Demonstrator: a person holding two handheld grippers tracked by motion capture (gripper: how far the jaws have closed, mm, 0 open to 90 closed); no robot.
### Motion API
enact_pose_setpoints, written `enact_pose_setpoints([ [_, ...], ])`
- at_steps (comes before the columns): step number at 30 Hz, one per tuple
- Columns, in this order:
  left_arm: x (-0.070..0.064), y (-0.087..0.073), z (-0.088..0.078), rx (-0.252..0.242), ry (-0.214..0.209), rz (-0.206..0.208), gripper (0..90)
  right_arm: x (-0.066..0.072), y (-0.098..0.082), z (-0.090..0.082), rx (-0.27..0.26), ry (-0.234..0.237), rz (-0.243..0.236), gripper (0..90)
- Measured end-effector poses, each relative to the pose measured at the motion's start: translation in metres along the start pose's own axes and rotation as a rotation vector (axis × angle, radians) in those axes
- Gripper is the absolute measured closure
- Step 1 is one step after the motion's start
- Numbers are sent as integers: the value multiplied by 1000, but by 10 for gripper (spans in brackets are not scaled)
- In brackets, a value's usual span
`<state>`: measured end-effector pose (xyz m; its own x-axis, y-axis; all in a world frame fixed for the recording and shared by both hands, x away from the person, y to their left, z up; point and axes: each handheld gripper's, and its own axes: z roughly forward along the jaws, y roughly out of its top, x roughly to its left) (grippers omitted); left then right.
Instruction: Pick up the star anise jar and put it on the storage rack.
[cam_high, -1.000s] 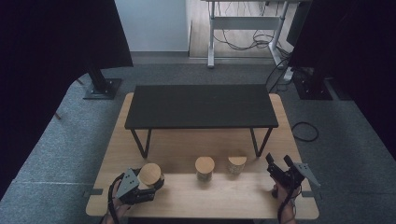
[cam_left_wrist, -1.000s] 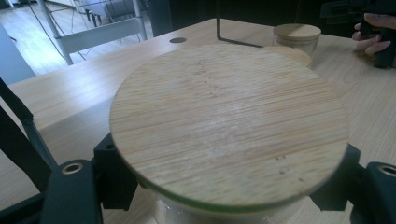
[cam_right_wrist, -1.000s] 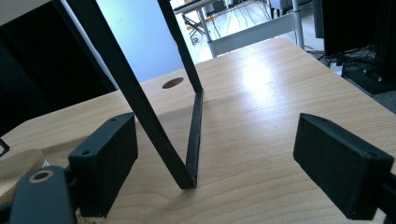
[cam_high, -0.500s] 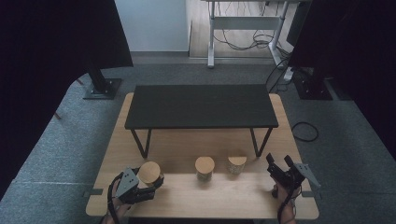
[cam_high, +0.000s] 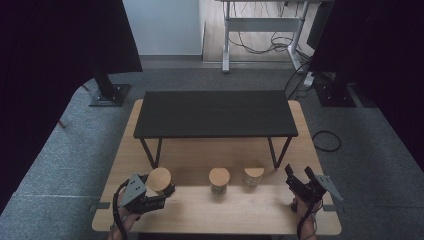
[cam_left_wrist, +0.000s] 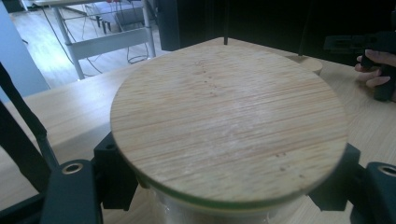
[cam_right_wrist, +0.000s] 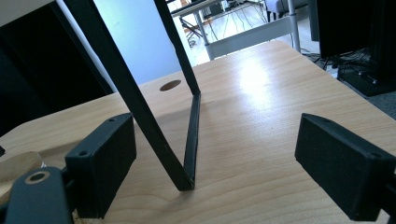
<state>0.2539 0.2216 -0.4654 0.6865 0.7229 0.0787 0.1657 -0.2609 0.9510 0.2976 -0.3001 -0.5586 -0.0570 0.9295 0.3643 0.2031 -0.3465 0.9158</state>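
now | left claw (cam_high: 159, 186) – grips lidded jar (cam_high: 159, 180) | right claw (cam_high: 299, 178) – wide, just opening

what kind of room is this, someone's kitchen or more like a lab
More likely a lab or recording studio than a kitchen. Black curtains hang around a grey carpet, cables trail under a metal-framed desk at the back, and three lidded jars sit staged on a bare wooden table.
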Motion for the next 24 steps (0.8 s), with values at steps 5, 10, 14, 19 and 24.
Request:
enact_pose_setpoints([
  [5, 0, 7, 1, -2, -2, 10, 249, -1, 0, 0, -3, 1, 11, 122],
  [10, 1, 12, 1, -2, 2, 10, 249, -1, 0, 0, -3, 2, 13, 120],
  [14, 4, 13, 0, 0, 11, 1, 249, -1, 0, 0, -3, 2, 13, 120],
  [19, 8, 16, -3, -2, 26, 2, 249, -1, 0, 0, -3, 1, 15, 120],
  [24, 10, 20, -5, -13, 30, 1, 249, -1, 0, 0, -4, 0, 16, 120],
])
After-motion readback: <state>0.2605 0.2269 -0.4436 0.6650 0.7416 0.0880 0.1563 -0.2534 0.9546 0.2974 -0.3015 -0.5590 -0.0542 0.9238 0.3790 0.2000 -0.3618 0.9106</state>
